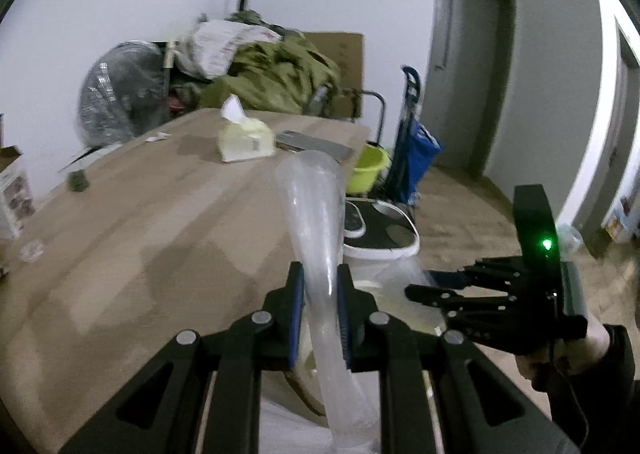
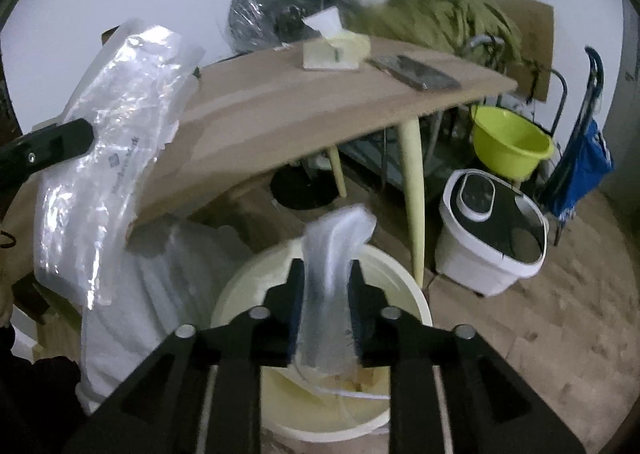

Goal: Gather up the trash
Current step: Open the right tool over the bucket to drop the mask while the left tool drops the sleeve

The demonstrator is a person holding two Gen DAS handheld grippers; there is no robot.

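Left gripper (image 1: 320, 312) is clamped on a clear plastic bag (image 1: 316, 222), the blue pads (image 1: 297, 318) squeezing it into a narrow curved strip that arcs up over the right edge of the desk (image 1: 160, 222). Can't read any writing on it from this view. Off to the right, the right gripper (image 1: 416, 292) sits level, pointing left, a green light glowing on its body, with the person's hand (image 1: 576, 350) wrapped round the handle. A tissue pack (image 1: 246, 138) sits near the desk's far edge.

Right wrist view: right gripper (image 2: 326, 308) is pinched shut on a second clear plastic piece (image 2: 334, 254), blurry, held right above the cream trash bin (image 2: 400, 286) on the floor. At left, the first bag shows wide and crinkly, with small dark print on it that's too blurred to read. A white appliance (image 2: 488, 238) and a lime basin (image 2: 512, 146) stand beyond the desk's near corner.
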